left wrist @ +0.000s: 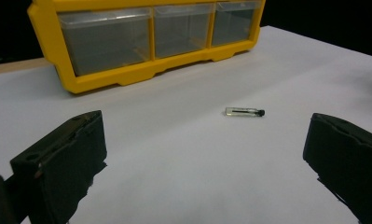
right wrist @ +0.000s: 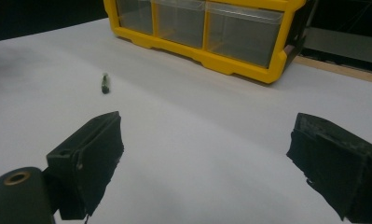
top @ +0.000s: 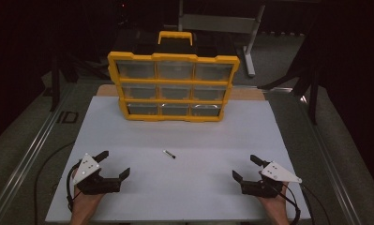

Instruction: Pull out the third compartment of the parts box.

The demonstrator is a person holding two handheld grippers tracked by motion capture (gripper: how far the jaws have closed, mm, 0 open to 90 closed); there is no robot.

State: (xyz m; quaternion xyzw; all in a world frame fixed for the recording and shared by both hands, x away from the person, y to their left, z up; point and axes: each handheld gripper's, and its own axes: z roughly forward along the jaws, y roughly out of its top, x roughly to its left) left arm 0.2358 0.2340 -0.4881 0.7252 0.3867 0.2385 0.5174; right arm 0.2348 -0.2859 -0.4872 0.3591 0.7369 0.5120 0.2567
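A small clear vial with a black cap (top: pixel 169 154) lies on the white board (top: pixel 184 136), between the two grippers and a little farther back. In the left gripper view the vial (left wrist: pixel 244 112) lies on its side ahead of the jaws; in the right gripper view the vial (right wrist: pixel 105 83) is off to the left. My left gripper (top: pixel 114 164) rests near the board's front left, jaws wide open and empty. My right gripper (top: pixel 246 168) rests at the front right, also open and empty. A yellow drawer organiser (top: pixel 173 86) with clear drawers stands at the back.
The organiser (left wrist: pixel 141 42) has three rows of three shut clear drawers and a carry handle (top: pixel 175 36) on top. Dark floor and metal rails flank the board. A table leg (top: pixel 252 42) stands behind at right.
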